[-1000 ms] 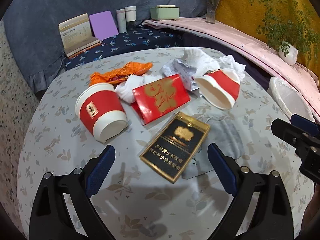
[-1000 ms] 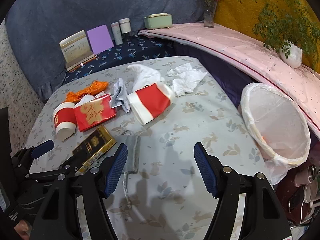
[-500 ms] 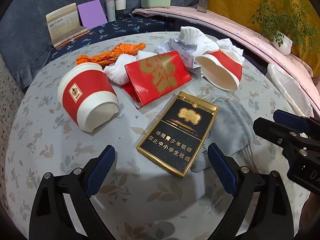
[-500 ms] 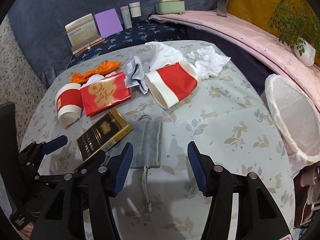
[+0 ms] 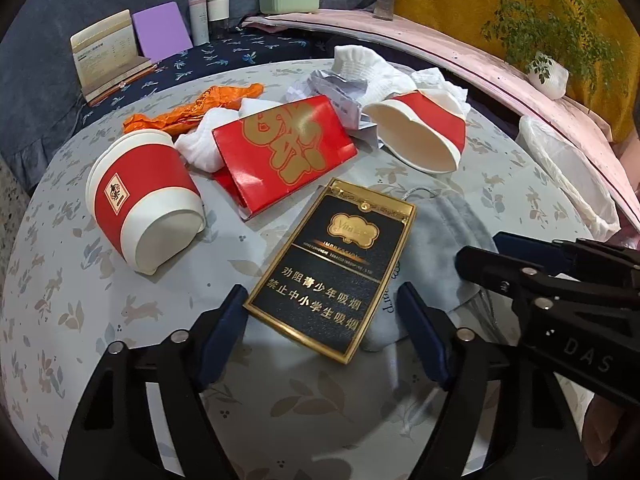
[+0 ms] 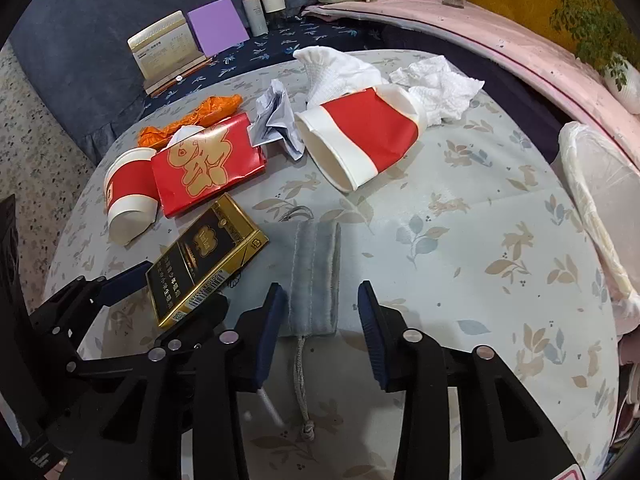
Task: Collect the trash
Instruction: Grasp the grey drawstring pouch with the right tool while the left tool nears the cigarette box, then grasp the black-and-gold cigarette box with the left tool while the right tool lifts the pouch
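A black and gold cigarette box [image 5: 336, 264] lies flat on the floral tablecloth, partly over a grey drawstring pouch [image 6: 316, 264]. My left gripper [image 5: 322, 316] straddles the box's near end; its jaws are closing, and a gap still shows at the right pad. My right gripper [image 6: 320, 304] straddles the near end of the pouch, its jaws also closing, with both pads just off the cloth. Farther back lie two red and white paper cups [image 5: 140, 200] [image 5: 424, 132] on their sides, a red packet [image 5: 280, 148], an orange wrapper [image 5: 200, 108], crumpled paper and white tissues [image 6: 436, 80].
A bin with a white liner [image 6: 596, 200] stands off the table's right edge. Behind the table, a dark bench holds a card stand [image 5: 108, 52], a purple board, two small jars and a green box. A potted plant [image 5: 548, 72] sits on the pink ledge.
Both grippers came down toward the table. The left jaws narrowed around the cigarette box. The right gripper moved over the pouch and its jaws narrowed around it.
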The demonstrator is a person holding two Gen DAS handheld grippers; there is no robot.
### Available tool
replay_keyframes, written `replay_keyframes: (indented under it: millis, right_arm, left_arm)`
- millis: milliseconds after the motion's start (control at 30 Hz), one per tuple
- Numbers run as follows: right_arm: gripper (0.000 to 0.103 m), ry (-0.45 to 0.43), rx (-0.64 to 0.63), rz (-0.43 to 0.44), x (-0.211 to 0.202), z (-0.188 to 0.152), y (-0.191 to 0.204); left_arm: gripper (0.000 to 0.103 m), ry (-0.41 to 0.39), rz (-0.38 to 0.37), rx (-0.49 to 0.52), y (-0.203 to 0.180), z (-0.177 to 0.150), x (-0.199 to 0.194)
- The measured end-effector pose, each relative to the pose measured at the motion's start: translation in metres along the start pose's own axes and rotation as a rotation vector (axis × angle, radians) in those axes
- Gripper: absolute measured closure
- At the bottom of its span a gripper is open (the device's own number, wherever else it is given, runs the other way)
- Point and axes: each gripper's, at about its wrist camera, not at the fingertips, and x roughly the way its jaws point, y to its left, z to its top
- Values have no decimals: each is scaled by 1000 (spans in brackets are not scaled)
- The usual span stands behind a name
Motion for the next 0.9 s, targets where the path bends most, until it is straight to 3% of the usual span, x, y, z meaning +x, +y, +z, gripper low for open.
replay_keyframes:
  millis: [167, 367, 900]
  right_arm:
    - [87, 6, -1, 16, 2, -1, 2]
    - [97, -14, -2, 21, -7, -2, -1]
    - [100, -187, 75, -29, -79, 7, -48]
  left_arm:
    - [42, -7, -8, 14, -4, -2, -2]
    - [44, -10, -29, -17, -6, -2, -8]
    - [47, -88, -69, -10, -46, 15, -47]
